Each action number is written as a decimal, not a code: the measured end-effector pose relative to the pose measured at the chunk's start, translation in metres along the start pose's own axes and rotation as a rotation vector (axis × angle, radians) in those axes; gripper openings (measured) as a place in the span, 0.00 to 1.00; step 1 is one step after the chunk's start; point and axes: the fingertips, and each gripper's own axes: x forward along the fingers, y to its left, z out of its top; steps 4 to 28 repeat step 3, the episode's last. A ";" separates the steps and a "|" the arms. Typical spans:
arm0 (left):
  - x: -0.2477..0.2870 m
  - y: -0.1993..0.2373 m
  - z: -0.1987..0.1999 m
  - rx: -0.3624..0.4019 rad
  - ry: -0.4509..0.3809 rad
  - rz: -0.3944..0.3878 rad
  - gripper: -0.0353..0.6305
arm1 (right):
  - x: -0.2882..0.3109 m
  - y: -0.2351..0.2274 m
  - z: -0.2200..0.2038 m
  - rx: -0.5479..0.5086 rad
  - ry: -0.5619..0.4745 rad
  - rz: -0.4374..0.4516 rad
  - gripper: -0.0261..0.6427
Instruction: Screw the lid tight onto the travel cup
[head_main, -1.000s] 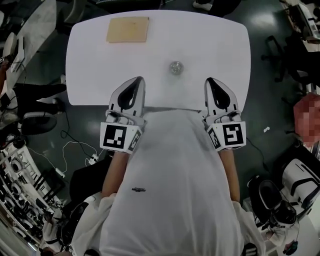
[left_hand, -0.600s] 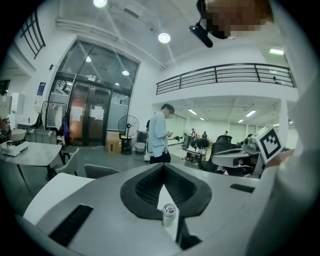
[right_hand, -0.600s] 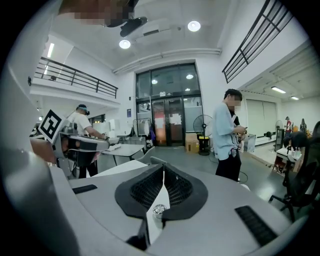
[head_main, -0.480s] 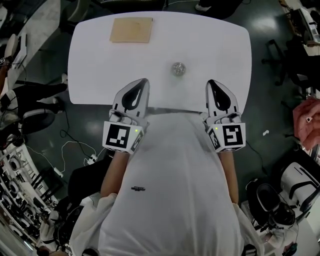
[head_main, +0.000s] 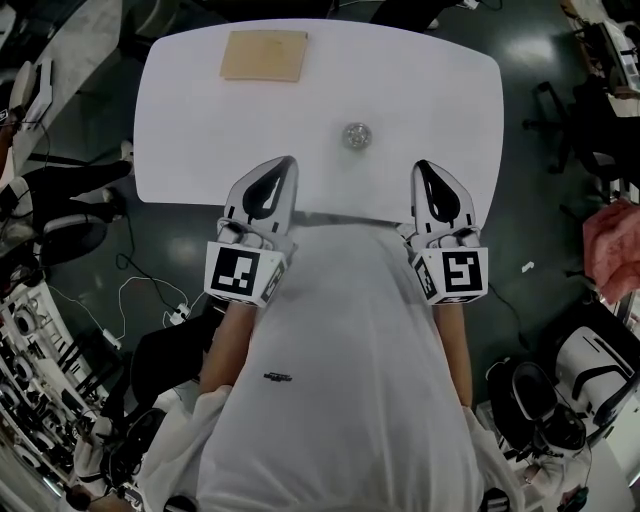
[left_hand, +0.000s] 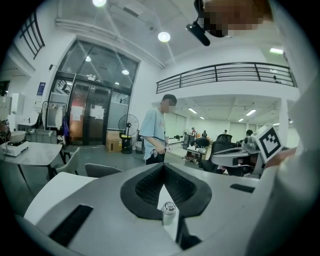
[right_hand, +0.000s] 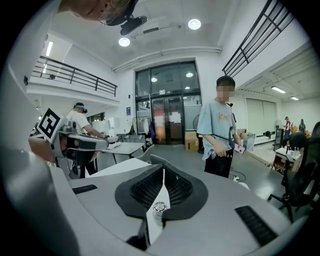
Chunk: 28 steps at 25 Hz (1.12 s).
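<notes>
Two grippers are in view, and neither holds anything. The left gripper (head_main: 287, 163) has its jaws pressed together, and its own view shows the pads meeting along one seam with nothing clamped between them. The right gripper (head_main: 421, 165) is in the same condition: jaws together and empty. Both hang over the near edge of the white surface (head_main: 200, 120), level with each other and well apart. The travel cup (head_main: 353, 135) stands upright on the surface, ahead of the two grippers and roughly midway between their lines, touching neither. A shiny round top suggests that the lid sits on the cup; whether it is threaded home cannot be told. A tan flat board (head_main: 263, 55) lies at the far left of the surface, away from the cup. Judged step: approach, with no grasp made and no turning begun. The next move calls for both sets of jaws to be spread. One gripper should then close on the cup body to brace it, while the other takes the lid squarely from above so it can be turned without tipping the cup.
</notes>
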 end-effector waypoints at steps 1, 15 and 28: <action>-0.001 0.001 0.001 -0.001 -0.002 -0.001 0.06 | 0.001 0.002 0.001 -0.001 -0.001 0.000 0.05; -0.001 0.003 0.003 -0.001 -0.006 -0.003 0.06 | 0.003 0.006 0.004 -0.005 -0.004 0.001 0.05; -0.001 0.003 0.003 -0.001 -0.006 -0.003 0.06 | 0.003 0.006 0.004 -0.005 -0.004 0.001 0.05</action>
